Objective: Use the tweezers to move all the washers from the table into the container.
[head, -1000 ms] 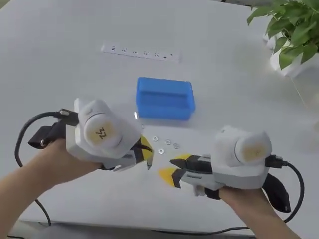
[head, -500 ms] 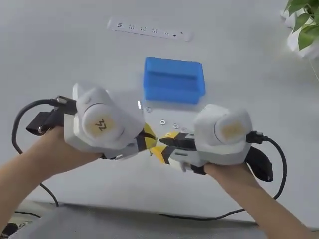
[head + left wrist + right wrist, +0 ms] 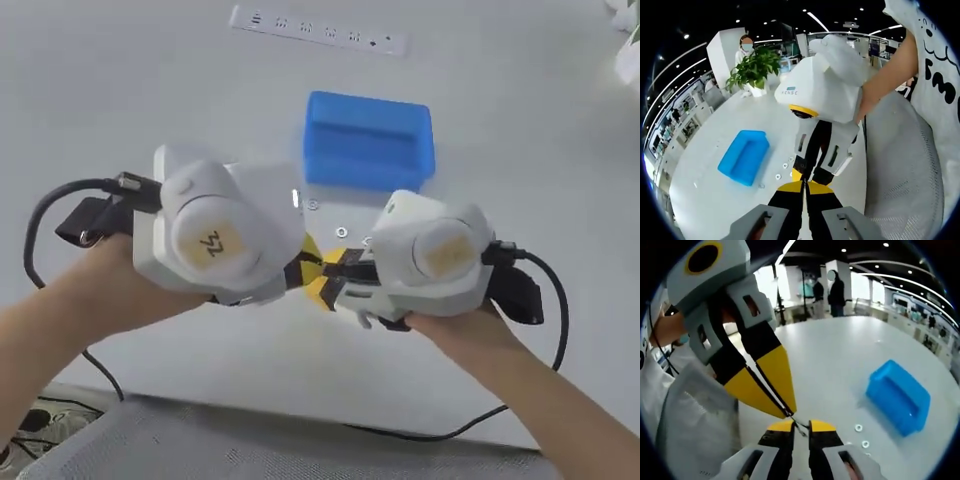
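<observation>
Lying on white table (image 3: 150, 100): washers (image 3: 341, 232), container (image 3: 370, 140); showroom (image 3: 865, 285) beyond.

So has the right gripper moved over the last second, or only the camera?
Yes. Against the blue container in the head view, the right gripper has shifted left, its jaws now meeting the left gripper.

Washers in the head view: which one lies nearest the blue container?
The leftmost washer, just off the container's near-left corner; the others sit farther from it.
</observation>
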A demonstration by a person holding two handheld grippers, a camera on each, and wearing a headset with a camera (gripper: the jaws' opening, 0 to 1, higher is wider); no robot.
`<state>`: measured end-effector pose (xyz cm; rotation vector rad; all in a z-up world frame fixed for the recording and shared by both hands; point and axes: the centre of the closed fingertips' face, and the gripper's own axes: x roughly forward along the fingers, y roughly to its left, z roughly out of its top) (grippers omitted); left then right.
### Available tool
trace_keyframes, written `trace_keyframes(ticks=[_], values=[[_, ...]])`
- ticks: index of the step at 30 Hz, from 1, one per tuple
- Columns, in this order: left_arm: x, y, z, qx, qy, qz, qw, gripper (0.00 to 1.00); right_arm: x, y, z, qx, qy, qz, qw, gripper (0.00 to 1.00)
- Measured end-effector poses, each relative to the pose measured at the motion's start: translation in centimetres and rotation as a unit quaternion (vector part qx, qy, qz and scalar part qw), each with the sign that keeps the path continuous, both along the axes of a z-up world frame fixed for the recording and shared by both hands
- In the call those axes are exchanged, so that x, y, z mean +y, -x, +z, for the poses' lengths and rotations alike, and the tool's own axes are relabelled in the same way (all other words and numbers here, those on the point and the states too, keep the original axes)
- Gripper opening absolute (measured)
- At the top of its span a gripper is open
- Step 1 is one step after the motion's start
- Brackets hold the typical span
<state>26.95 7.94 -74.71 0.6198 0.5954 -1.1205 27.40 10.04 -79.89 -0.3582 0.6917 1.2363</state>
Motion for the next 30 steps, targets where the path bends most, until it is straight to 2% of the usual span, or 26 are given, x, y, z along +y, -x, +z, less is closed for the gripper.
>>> trace_keyframes(ticks=[6,9,16,21,23,28,30], values=[[0.2,-1.8,0.6,-0.012,0.005,0.005,0.9999,0.00,0.0,-2.0,0.6,0.003,-0.017,-0.015,0.9997,0.08],[0.3,-2.8,0.9,-0.021,0.001,0.002,0.9998,0.00,0.3,-3.1,0.8,0.004,-0.027,-0.021,0.9994,0.08],[0.7,-4.7,1.2,-0.036,-0.008,0.000,0.9993,0.00,1.0,-5.2,1.2,-0.007,-0.032,-0.019,0.9993,0.08],[0.8,-6.0,1.2,-0.042,-0.009,0.002,0.9991,0.00,1.0,-6.1,1.4,-0.007,-0.038,-0.023,0.9990,0.08],[0.8,-6.2,1.2,-0.043,-0.009,0.000,0.9990,0.00,1.0,-6.3,1.4,-0.009,-0.039,-0.024,0.9989,0.08],[0.9,-7.6,1.3,-0.051,-0.011,0.002,0.9986,0.00,1.3,-7.9,1.6,-0.029,-0.039,-0.021,0.9986,0.08],[1.0,-7.8,1.2,-0.055,-0.013,0.003,0.9984,0.00,1.4,-8.5,1.6,-0.028,-0.040,-0.021,0.9986,0.08]])
